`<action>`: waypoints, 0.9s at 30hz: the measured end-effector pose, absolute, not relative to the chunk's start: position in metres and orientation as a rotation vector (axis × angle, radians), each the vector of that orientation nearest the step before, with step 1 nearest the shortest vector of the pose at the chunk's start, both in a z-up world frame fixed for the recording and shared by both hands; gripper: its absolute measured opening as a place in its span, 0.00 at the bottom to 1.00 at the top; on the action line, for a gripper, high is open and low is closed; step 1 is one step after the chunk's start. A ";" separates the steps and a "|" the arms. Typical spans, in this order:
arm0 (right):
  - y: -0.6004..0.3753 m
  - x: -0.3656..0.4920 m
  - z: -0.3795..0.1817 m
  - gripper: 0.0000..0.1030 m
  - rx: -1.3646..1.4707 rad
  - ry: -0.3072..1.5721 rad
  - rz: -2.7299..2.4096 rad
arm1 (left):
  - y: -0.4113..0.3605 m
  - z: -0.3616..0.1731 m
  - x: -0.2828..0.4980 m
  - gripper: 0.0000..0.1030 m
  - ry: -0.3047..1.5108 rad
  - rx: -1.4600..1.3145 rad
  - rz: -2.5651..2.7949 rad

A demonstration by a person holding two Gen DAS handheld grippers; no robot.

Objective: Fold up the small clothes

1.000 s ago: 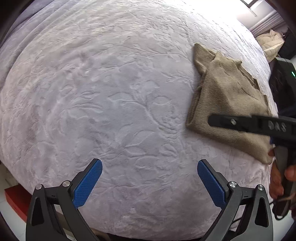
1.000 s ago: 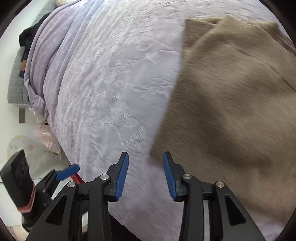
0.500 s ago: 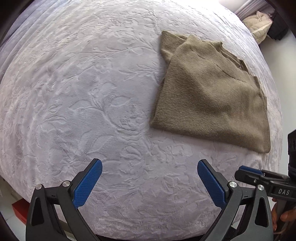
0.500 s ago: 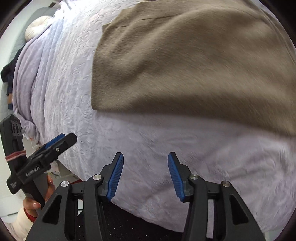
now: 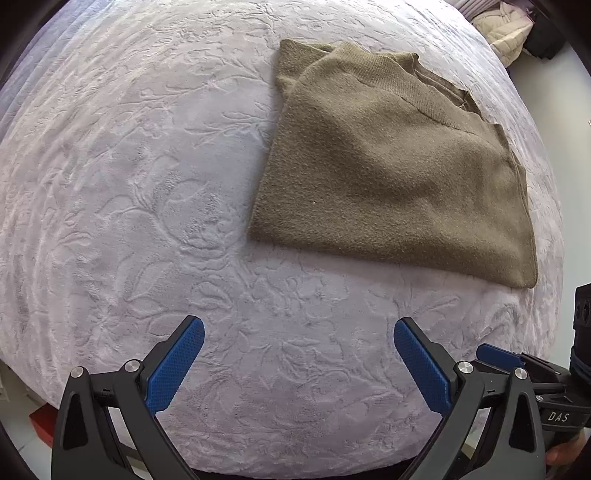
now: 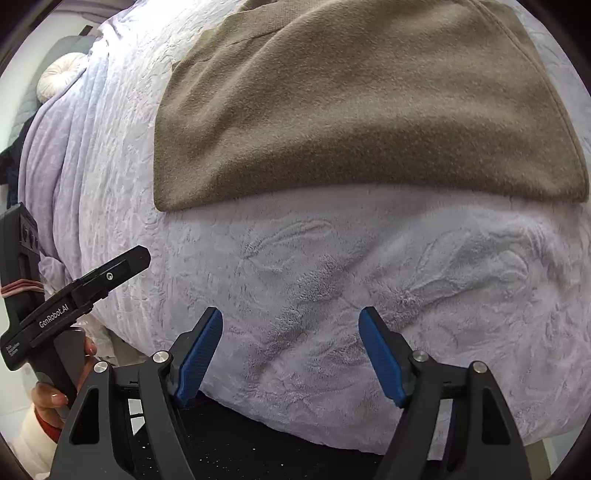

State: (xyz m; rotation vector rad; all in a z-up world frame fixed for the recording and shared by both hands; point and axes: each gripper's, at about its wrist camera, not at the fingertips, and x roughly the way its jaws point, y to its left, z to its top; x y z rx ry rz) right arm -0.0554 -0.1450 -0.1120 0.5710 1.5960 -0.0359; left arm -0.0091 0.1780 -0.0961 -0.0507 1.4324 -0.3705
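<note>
An olive-brown knit garment (image 5: 391, 166) lies folded flat on the lilac embossed bedspread (image 5: 147, 177); the right wrist view has the garment (image 6: 351, 103) filling its upper half. My left gripper (image 5: 299, 350) hovers open over bare bedspread, short of the garment's near edge, nothing between its blue pads. My right gripper (image 6: 291, 347) is off the garment too, near the bed's front edge; its jaws are opening and hold nothing. The left gripper's black body (image 6: 74, 295) shows at the left of the right wrist view, held by a hand (image 6: 51, 391).
The bed's front edge drops to a dark floor (image 6: 229, 446) under the right gripper. A white round cushion (image 6: 61, 75) lies at the far left of the bed. A pale coat (image 5: 506, 29) sits beyond the bed, and a red box (image 5: 42, 424) on the floor.
Both grippers pulled back from the garment toward the bed's front edge. The right gripper's jaws have widened from nearly shut. The garment lies still, now fully in the left wrist view.
</note>
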 end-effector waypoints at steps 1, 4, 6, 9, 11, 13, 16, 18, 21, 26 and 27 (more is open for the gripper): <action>-0.147 -0.057 -0.113 0.77 0.580 1.598 -0.036 | 0.177 -0.097 -0.009 1.00 1.437 -0.055 -0.373; -0.149 -0.059 -0.117 0.77 0.604 1.607 -0.044 | 0.179 -0.103 -0.006 1.00 1.464 -0.101 -0.374; -0.152 -0.062 -0.118 0.77 0.610 1.609 -0.048 | 0.182 -0.107 -0.004 1.00 1.480 -0.137 -0.372; -0.153 -0.065 -0.120 0.77 0.623 1.613 -0.049 | 0.190 -0.116 -0.002 1.00 1.515 -0.211 -0.373; -0.154 -0.068 -0.122 0.77 0.626 1.617 -0.048 | 0.195 -0.122 0.001 1.00 1.538 -0.264 -0.376; -0.155 -0.070 -0.123 0.77 0.629 1.619 -0.050 | 0.197 -0.127 0.003 1.00 1.551 -0.310 -0.389; -0.156 -0.070 -0.124 0.77 0.631 1.626 -0.053 | 0.197 -0.137 0.009 1.00 1.564 -0.407 -0.436; -0.156 -0.070 -0.124 0.77 0.634 1.625 -0.054 | 0.195 -0.147 0.015 1.00 1.569 -0.502 -0.496; -0.158 -0.069 -0.123 0.77 0.632 1.622 -0.053 | 0.190 -0.164 0.023 1.00 1.576 -0.653 -0.569; -0.158 -0.071 -0.126 0.77 0.638 1.633 -0.045 | 0.180 -0.174 0.036 1.00 1.521 -0.799 -0.612; -0.157 -0.072 -0.128 0.77 0.638 1.637 -0.042 | 0.178 -0.173 0.038 1.00 1.507 -0.819 -0.620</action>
